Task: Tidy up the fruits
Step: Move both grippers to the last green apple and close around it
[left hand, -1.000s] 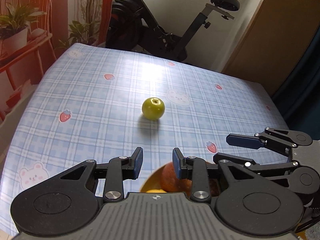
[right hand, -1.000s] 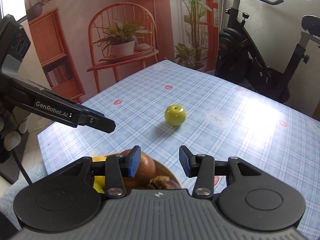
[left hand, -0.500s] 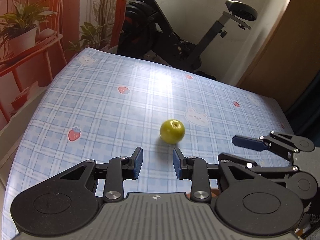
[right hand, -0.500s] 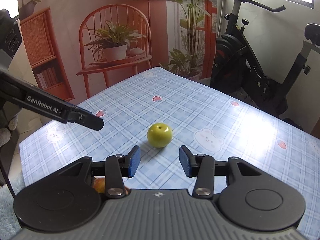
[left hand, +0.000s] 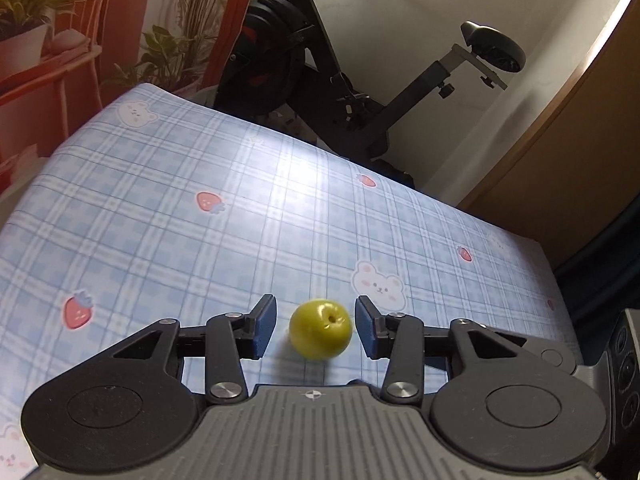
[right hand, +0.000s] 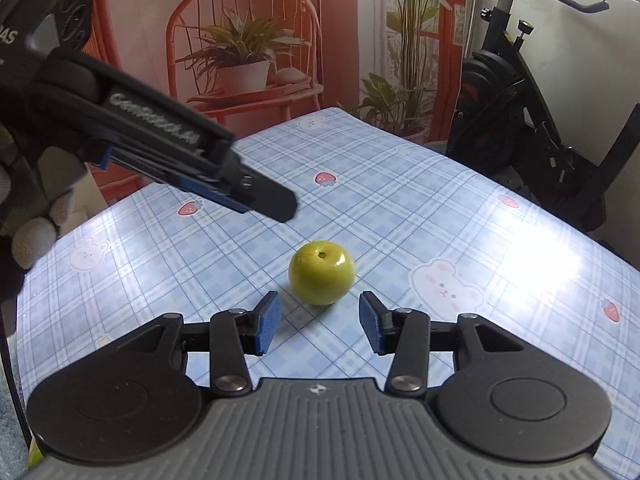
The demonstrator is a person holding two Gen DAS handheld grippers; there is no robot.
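Note:
A green apple (left hand: pixel 320 328) sits stem end up on the blue plaid tablecloth (left hand: pixel 200 240). In the left wrist view it shows between the blue pads of my left gripper (left hand: pixel 316 330), with a gap on each side; the jaws are opening. From the right wrist view, the left gripper (right hand: pixel 276 206) hangs above and to the left of the apple (right hand: pixel 322 272), apart from it. My right gripper (right hand: pixel 320 320) is open with nothing between its pads, and the apple lies just past its fingertips. A gloved hand (right hand: pixel 32 232) holds the left gripper.
An exercise bike (left hand: pixel 320 80) stands beyond the table's far edge. A potted plant (right hand: pixel 240 68) rests on an orange chair behind the far left corner. A wooden door (left hand: pixel 560 140) is at the right. Bare cloth surrounds the apple.
Both grippers moved forward and down towards the apple, which now looks much closer. The bowl of fruit under them has left both views. The left jaws have widened.

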